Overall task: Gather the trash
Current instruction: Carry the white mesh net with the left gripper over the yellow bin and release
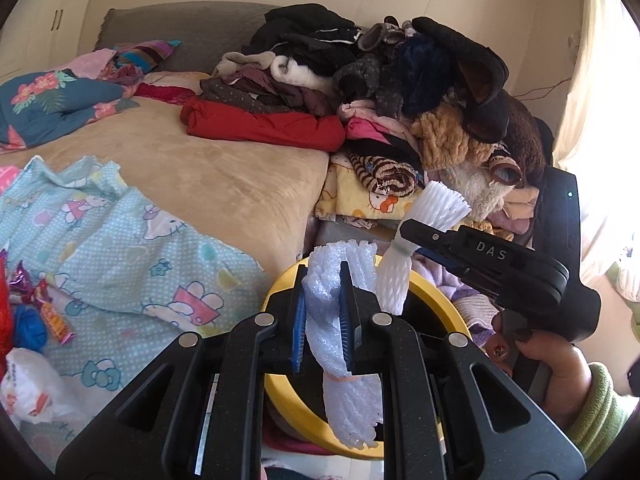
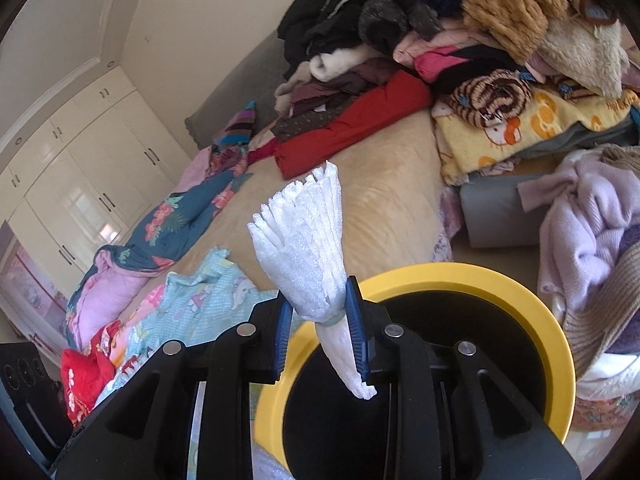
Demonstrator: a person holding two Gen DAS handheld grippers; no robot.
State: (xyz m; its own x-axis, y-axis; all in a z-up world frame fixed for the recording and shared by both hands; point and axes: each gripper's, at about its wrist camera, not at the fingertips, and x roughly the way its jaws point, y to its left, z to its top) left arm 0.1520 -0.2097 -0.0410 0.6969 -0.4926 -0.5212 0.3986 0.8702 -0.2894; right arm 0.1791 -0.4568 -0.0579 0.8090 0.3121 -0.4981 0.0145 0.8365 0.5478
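My left gripper (image 1: 323,312) is shut on a bluish-white foam net sleeve (image 1: 340,344) and holds it over the yellow-rimmed bin (image 1: 436,292). My right gripper (image 2: 318,326) is shut on a white foam net sleeve (image 2: 308,248) tied with a band, held above the same bin's yellow rim (image 2: 520,284). In the left wrist view the right gripper (image 1: 408,236) comes in from the right with that white sleeve (image 1: 436,208) hanging over the bin. Candy wrappers (image 1: 44,304) and a white plastic bag (image 1: 32,388) lie on the bed at the left.
The bed (image 1: 208,172) carries a Hello Kitty sheet (image 1: 120,248), a floral blanket (image 1: 52,100) and a tall pile of clothes (image 1: 400,92). A lilac sweater (image 2: 588,216) lies right of the bin. White wardrobes (image 2: 80,168) stand at the far wall.
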